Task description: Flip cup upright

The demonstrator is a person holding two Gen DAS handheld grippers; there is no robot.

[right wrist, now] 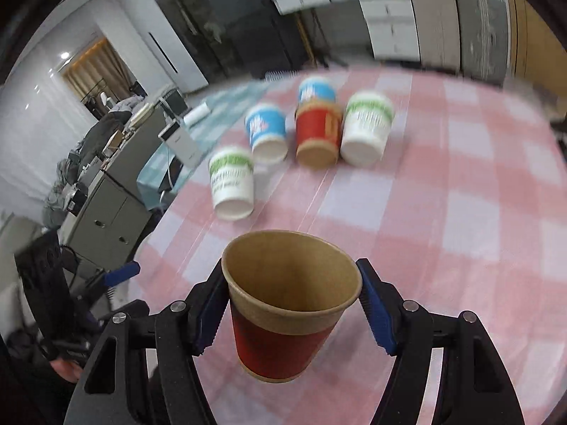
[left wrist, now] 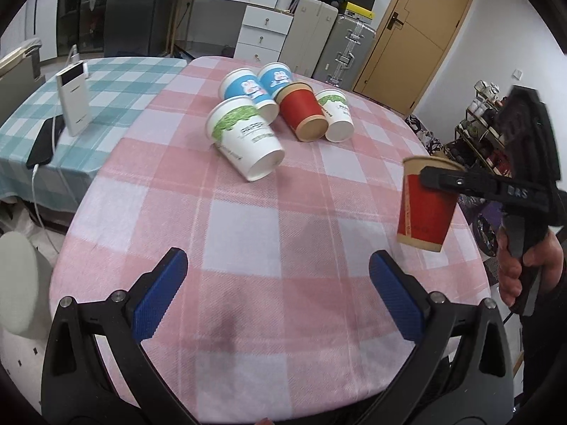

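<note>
A red paper cup (right wrist: 280, 347) with a brown rim is held mouth up and slightly tilted, just above the pink checked tablecloth (right wrist: 443, 212). My right gripper (right wrist: 292, 294) is shut on it just below the rim. The left wrist view shows that red cup (left wrist: 425, 209) near the table's right edge, with the right gripper (left wrist: 430, 175) and a person's hand (left wrist: 514, 269) behind it. My left gripper (left wrist: 278, 269) stands open over the near side of the table with nothing between its fingers. Several more cups lie on their sides at the far side, among them a green-and-white cup (left wrist: 244, 138) and a second red cup (left wrist: 301, 113).
A teal checked table (left wrist: 117, 81) adjoins on the left, bearing a white box-shaped device (left wrist: 72, 102), a black phone (left wrist: 46, 141) and cables. White drawers (left wrist: 262, 32), suitcases (left wrist: 351, 49) and a brown door (left wrist: 414, 35) stand behind. The cloth (left wrist: 269, 212) between the grippers and the cups is bare.
</note>
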